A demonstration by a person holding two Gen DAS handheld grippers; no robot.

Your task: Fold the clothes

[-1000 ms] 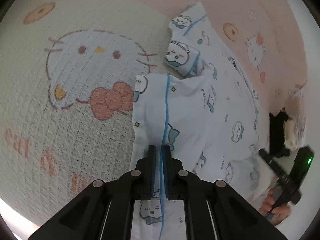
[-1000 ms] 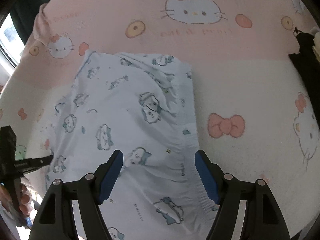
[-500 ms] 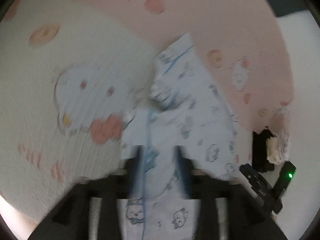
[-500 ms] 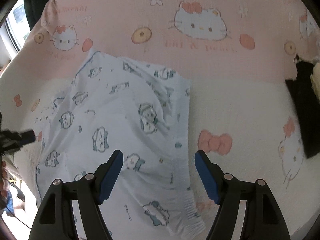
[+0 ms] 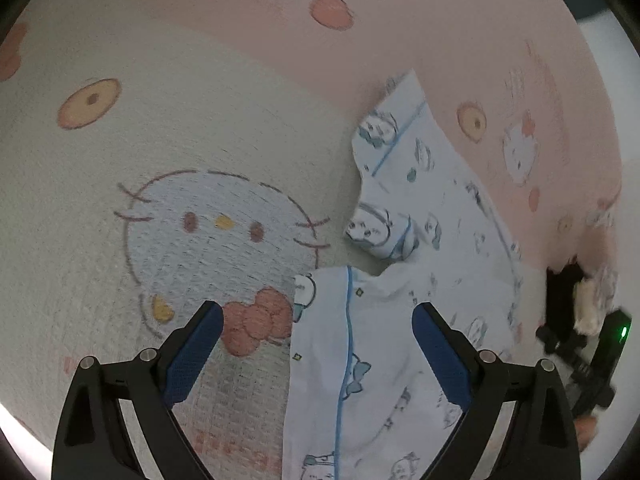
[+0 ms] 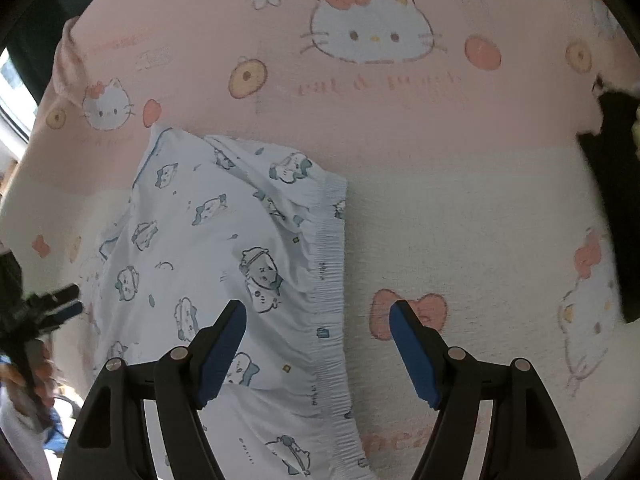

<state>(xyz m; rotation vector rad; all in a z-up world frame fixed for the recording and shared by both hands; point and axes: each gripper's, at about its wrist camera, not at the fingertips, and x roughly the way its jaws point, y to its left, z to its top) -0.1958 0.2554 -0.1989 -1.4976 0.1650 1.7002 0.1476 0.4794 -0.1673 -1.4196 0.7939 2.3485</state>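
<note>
The left gripper [image 5: 316, 344] sits at the bottom centre of its view, its two blue-padded fingers spread wide apart and holding nothing. Between and beyond them lies a white garment [image 5: 384, 320] printed with small blue cartoon animals and edged with a thin blue stripe. It runs from the bottom centre of the frame up toward the upper right, with one corner rolled over near the middle. It rests on a bedspread [image 5: 160, 140] that is cream in the left and centre and pink across the top, printed with a large cartoon cat face and a red bow.

At the lower right edge of that view, the other tool appears as a dark shape with a green light.

In the right wrist view, the right gripper [image 6: 318, 344] also sits at the bottom centre, fingers wide apart and empty. The garment [image 6: 224, 248] fills the left and centre of the frame, its gathered, ruffled edge running down the middle between the fingers. A dark item [image 6: 612, 208] lies at the right edge, too cut off to identify.
</note>
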